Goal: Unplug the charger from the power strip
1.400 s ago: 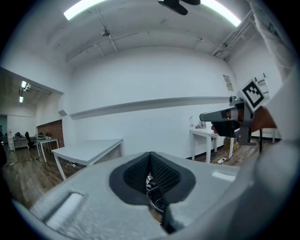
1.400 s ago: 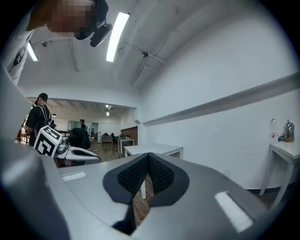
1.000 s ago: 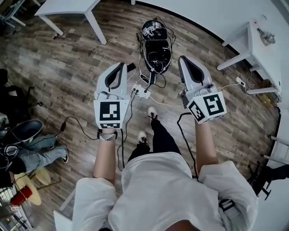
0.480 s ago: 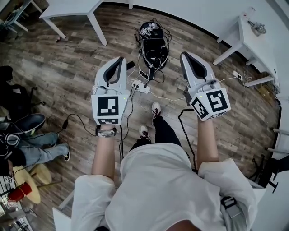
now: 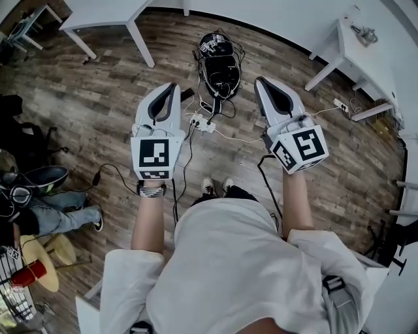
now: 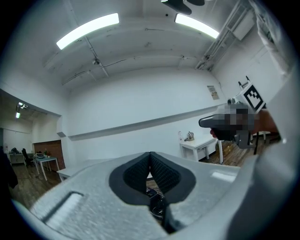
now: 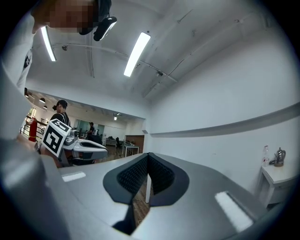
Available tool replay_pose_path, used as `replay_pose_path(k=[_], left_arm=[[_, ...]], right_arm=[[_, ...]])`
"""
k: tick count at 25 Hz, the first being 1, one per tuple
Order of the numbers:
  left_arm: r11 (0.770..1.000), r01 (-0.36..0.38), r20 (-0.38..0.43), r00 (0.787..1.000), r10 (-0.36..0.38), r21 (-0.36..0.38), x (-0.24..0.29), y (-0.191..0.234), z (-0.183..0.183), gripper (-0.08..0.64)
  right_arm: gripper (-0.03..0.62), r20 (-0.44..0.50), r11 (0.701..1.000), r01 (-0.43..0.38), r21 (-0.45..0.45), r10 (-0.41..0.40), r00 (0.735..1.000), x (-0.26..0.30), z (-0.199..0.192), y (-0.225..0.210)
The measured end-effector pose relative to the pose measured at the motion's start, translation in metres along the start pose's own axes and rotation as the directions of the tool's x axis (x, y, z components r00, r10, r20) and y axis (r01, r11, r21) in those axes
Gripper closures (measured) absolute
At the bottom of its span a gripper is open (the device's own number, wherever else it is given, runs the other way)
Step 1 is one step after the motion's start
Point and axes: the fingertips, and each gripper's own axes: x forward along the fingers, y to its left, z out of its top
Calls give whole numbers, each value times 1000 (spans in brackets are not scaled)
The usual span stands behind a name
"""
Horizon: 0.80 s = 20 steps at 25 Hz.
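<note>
The power strip (image 5: 202,123) lies on the floor just beyond the person's shoes (image 5: 209,187), near a black bag (image 5: 221,65). A dark plug, probably the charger (image 5: 210,120), stands in its right end. The left gripper (image 6: 150,164) and right gripper (image 7: 148,164) are both clenched on nothing and held level, well above the strip on either side. This looks like a carrying pose, and unplugging has not begun.

Wood-plank floor (image 5: 98,104) from above, with cables strewn across it.
A white power strip (image 5: 202,123) lies just above centre. A black case (image 5: 221,68) full of wires sits at 12 o'clock. A black cable (image 5: 117,173) trails toward 9 o'clock. A white table (image 5: 111,10) stands at 11 o'clock.
</note>
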Motion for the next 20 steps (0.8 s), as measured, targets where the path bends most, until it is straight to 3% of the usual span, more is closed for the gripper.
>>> replay_pose_path(k=[7,20], left_arm=[[999,-34,5,999,35,-25,-5,-9,6,555],[1000,-12,-12,1000,12,-9,-1,-25,5,554]], right_arm=[[592,-40,999,-12,-37,11,999,-11,-3,-6],[592,-20,999,-31,-21,30,999,-11,-5,-8]])
